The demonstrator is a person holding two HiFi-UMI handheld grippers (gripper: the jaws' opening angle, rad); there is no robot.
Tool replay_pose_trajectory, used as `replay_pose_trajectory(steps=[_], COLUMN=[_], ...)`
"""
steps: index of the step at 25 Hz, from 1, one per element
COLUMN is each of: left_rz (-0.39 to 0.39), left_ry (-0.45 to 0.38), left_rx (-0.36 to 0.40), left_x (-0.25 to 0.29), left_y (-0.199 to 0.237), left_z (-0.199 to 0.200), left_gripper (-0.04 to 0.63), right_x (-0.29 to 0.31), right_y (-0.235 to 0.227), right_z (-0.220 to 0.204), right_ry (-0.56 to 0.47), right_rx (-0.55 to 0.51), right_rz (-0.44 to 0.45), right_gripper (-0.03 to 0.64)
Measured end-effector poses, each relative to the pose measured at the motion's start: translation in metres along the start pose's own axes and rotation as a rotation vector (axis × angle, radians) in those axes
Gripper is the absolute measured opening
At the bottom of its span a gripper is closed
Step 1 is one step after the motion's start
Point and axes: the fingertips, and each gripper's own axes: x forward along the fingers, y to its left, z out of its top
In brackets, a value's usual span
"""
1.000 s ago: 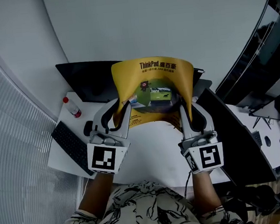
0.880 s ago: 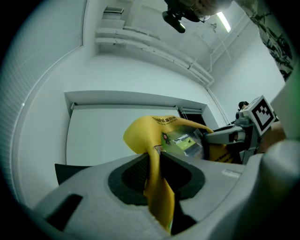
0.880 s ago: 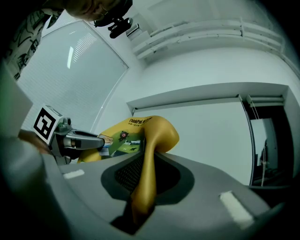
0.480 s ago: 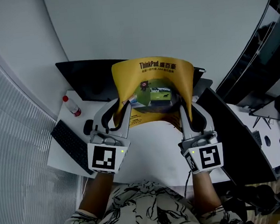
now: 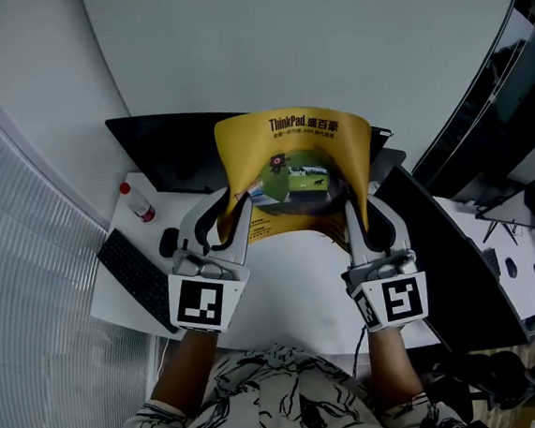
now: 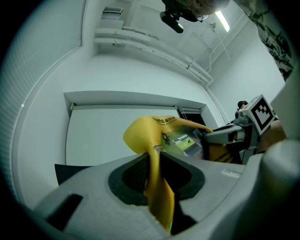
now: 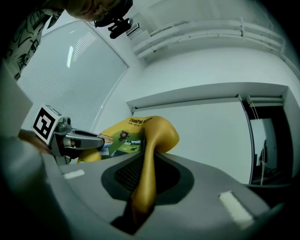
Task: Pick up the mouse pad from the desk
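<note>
The yellow ThinkPad mouse pad (image 5: 296, 163) hangs in the air above the white desk (image 5: 284, 291), curved like an arch between both grippers. My left gripper (image 5: 233, 202) is shut on its left edge, and the pad (image 6: 157, 187) runs pinched between the jaws in the left gripper view. My right gripper (image 5: 353, 200) is shut on the right edge, where the pad (image 7: 145, 178) shows clamped in the right gripper view. Each gripper view also shows the other gripper across the pad.
A black keyboard (image 5: 137, 279), a black mouse (image 5: 169, 243) and a small bottle with a red cap (image 5: 138, 204) lie at the desk's left. A dark monitor (image 5: 163, 152) stands behind the pad. Another dark screen (image 5: 461, 265) sits to the right.
Almost nothing differs: both grippers stay shut on the mouse pad, which holds at the same height with only a slight shift.
</note>
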Motion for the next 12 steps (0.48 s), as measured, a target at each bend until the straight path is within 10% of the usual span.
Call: replay_pose_trajectory(steps=[12], left_rz=[-0.002], left_ry=[-0.003], left_rx=[0.004], left_x=[-0.0007], left_y=[0.0006], left_z=[0.002], left_gripper=[0.087], right_x=[-0.0008], right_y=[0.001], right_z=[0.0014], right_ry=[-0.005], right_rx=[0.006], right_rz=[0.002], right_gripper=[0.06])
